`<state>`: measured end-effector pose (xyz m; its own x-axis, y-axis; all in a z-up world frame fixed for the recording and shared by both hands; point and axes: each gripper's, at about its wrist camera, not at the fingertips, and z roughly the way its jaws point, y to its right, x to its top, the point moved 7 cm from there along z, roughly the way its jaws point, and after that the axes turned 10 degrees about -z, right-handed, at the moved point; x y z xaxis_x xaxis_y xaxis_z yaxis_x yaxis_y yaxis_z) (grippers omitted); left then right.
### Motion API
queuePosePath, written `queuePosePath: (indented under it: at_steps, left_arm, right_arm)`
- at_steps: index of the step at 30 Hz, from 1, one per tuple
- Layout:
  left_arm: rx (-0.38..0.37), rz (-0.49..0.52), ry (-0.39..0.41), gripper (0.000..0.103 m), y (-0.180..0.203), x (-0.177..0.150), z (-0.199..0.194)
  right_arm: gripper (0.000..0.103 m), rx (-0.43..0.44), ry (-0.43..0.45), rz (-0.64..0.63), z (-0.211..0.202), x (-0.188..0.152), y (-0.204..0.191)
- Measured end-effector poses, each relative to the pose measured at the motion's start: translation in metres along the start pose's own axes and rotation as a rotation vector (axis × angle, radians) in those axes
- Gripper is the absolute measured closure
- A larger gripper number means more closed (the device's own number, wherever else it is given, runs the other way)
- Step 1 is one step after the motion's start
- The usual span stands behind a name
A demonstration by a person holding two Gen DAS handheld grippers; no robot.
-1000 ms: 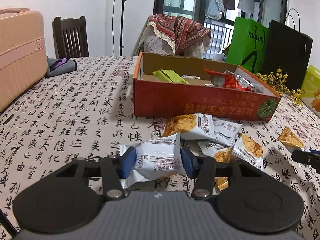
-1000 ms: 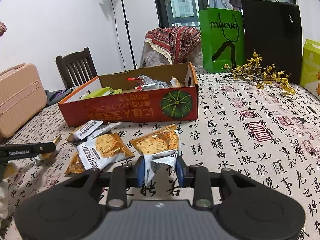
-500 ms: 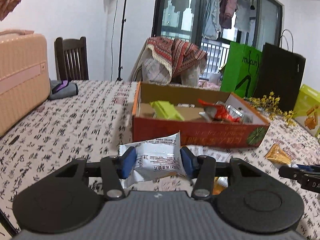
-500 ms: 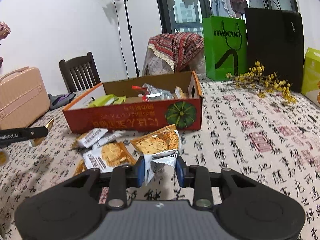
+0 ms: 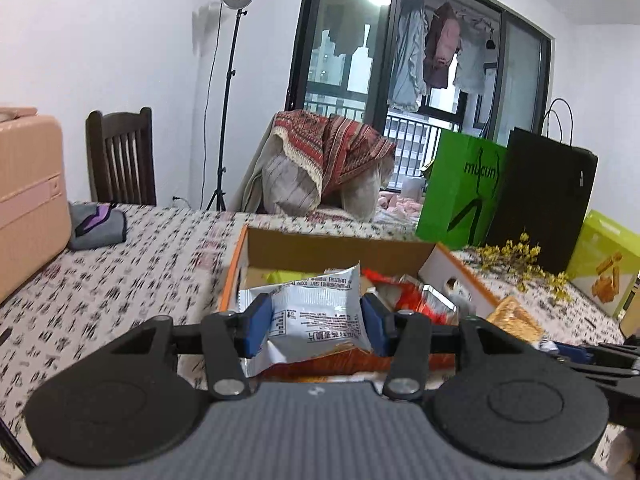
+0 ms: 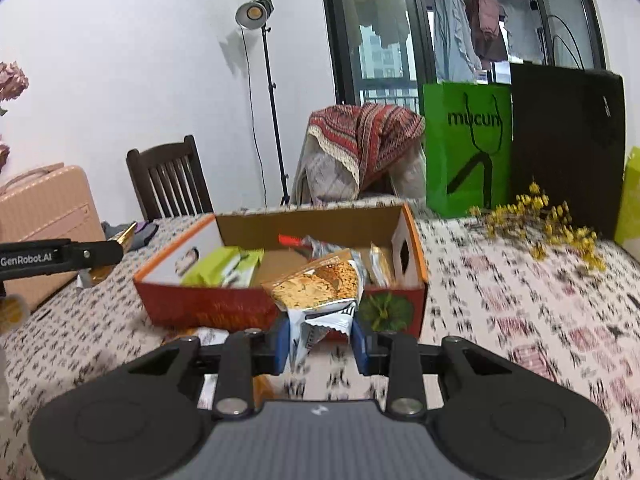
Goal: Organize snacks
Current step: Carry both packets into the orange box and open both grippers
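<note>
My left gripper (image 5: 316, 328) is shut on a white snack packet (image 5: 316, 312) and holds it in the air in front of the open orange cardboard box (image 5: 236, 264). My right gripper (image 6: 320, 340) is shut on an orange-and-white cracker packet (image 6: 320, 284), raised before the same box (image 6: 208, 308). The box holds a green packet (image 6: 224, 266) and red and silver packets (image 5: 416, 296). The right gripper with its packet shows at the right edge of the left wrist view (image 5: 516, 320). The left gripper's finger shows at the left of the right wrist view (image 6: 60, 256).
A few loose packets (image 6: 208, 336) lie on the calligraphy-print tablecloth (image 6: 520, 288) below the box. A pink suitcase (image 5: 28, 200) stands at the left. Green (image 5: 460, 192) and black (image 5: 544, 200) bags, yellow flowers (image 6: 552, 220) and a lime box (image 5: 604, 264) stand at the right. Chairs stand behind.
Both grippers have lifted their packets off the table and moved toward the box. The table has dropped lower in both views.
</note>
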<state>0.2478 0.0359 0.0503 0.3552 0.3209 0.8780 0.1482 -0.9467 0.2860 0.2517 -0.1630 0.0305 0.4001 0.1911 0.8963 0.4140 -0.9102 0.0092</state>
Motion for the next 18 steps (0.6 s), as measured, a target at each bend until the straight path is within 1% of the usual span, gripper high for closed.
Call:
queuePosePath:
  at_steps: [5, 10, 14, 18]
  left_arm:
    - [-0.012, -0.016, 0.005, 0.053, 0.014, 0.019, 0.022]
    - [-0.006, -0.04, 0.001, 0.053, 0.023, 0.033, 0.055]
    - [0.019, -0.054, -0.015, 0.053, 0.021, 0.037, 0.087]
    - [0.058, -0.08, -0.041, 0.053, 0.008, 0.031, 0.12]
  right_arm:
    - [0.072, 0.006, 0.004, 0.011, 0.026, 0.022, 0.006]
    - [0.072, 0.005, 0.006, 0.027, 0.055, 0.045, 0.012]
    - [0.072, -0.001, -0.002, 0.035, 0.083, 0.058, 0.014]
    - [0.072, -0.027, -0.006, 0.03, 0.11, 0.056, 0.018]
